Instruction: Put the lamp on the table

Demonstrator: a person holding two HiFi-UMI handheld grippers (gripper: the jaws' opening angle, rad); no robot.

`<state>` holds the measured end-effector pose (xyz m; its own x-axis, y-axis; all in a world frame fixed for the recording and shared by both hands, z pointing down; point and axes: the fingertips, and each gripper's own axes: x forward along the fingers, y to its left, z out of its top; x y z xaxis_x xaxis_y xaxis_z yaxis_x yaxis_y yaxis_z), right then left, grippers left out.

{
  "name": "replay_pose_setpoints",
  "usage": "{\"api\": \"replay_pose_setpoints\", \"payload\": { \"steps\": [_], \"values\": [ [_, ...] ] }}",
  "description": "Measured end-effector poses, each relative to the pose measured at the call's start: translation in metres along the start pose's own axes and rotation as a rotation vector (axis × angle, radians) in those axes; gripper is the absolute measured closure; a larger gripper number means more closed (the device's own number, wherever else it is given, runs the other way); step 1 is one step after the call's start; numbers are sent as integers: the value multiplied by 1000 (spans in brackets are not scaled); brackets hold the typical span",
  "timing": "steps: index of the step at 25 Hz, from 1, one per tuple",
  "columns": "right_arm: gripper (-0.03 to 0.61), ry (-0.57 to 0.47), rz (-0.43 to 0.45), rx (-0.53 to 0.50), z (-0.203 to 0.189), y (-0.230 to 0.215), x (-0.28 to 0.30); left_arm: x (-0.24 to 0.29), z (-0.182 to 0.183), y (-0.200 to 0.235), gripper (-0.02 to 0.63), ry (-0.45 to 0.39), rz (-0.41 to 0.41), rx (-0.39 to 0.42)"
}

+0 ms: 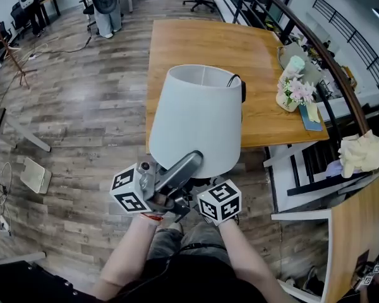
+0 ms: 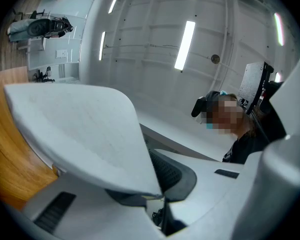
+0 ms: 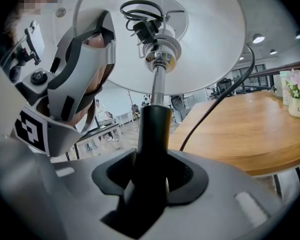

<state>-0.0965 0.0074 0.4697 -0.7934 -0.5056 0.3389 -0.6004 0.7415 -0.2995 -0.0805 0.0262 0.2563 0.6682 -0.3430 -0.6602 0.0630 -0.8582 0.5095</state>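
Observation:
The lamp's white shade (image 1: 199,115) hangs in front of me, over the near edge of the wooden table (image 1: 196,43). My left gripper (image 1: 188,161) reaches up to the shade's lower rim; in the left gripper view the shade (image 2: 80,129) runs down into the left gripper (image 2: 162,198), pinched at its edge. My right gripper (image 3: 150,184) is shut on the lamp's black stem (image 3: 157,129) under the shade; only its marker cube (image 1: 220,201) shows in the head view. A black cord (image 3: 215,104) trails from the socket. The lamp's base is hidden.
A vase of pink flowers (image 1: 294,90) and a blue book (image 1: 311,117) sit at the table's right edge. A railing with a cream cloth (image 1: 360,153) runs along the right. A second wooden top (image 1: 357,232) lies lower right. Wood floor spreads to the left.

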Motion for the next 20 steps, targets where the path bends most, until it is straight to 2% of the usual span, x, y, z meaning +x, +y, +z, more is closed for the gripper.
{"api": "replay_pose_setpoints", "payload": {
  "steps": [8,20],
  "values": [
    [402,19,16,12,5,-14,14,4,10,23,598,-14,23,1],
    [402,28,55,-6,34,-66,27,40,21,70,598,-29,40,23]
  ]
}}
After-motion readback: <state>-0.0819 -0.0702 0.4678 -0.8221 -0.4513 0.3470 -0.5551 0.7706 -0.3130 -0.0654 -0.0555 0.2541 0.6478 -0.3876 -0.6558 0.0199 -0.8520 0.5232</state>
